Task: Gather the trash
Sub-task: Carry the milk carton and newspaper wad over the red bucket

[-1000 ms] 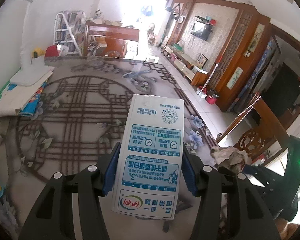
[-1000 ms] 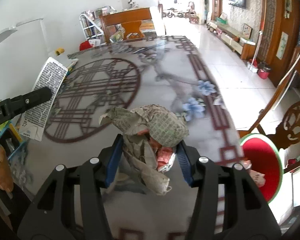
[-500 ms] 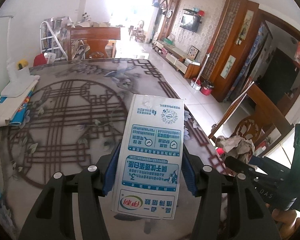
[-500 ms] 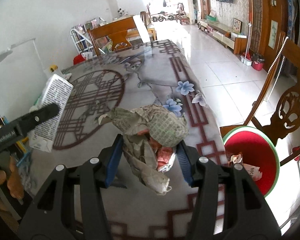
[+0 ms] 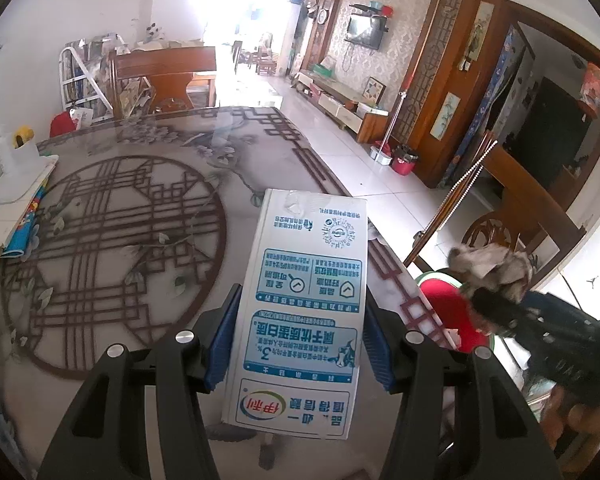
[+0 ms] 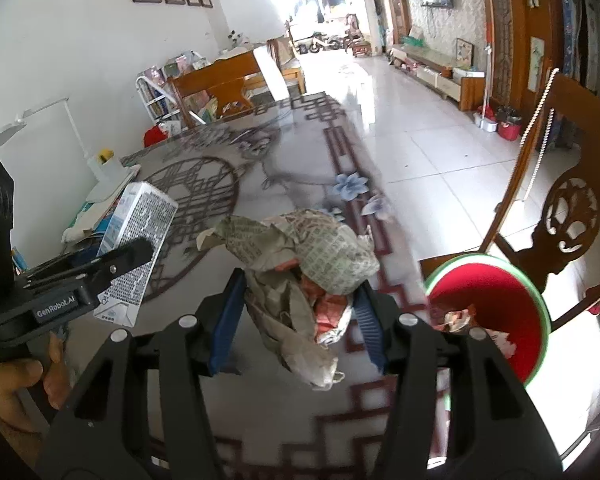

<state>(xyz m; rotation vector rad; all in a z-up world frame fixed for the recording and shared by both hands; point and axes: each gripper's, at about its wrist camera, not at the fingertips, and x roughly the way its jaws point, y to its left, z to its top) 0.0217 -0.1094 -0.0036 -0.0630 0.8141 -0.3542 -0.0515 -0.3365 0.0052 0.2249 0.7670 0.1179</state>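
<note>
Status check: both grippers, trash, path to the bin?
Left gripper shut on milk carton. Right gripper shut on crumpled paper wad. Red bin off the table edge, some trash inside. Nothing in the way.

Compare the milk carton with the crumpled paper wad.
The milk carton is a rigid, flat-sided box; the crumpled paper wad is shapeless and creased. The carton is white with blue print; the wad is greyish newsprint with red scraps. Both are clamped: carton in the left claw, wad in the right claw.

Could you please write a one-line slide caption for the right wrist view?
Right hand-held gripper carries crumpled paper toward the red bin beside the table.
</note>
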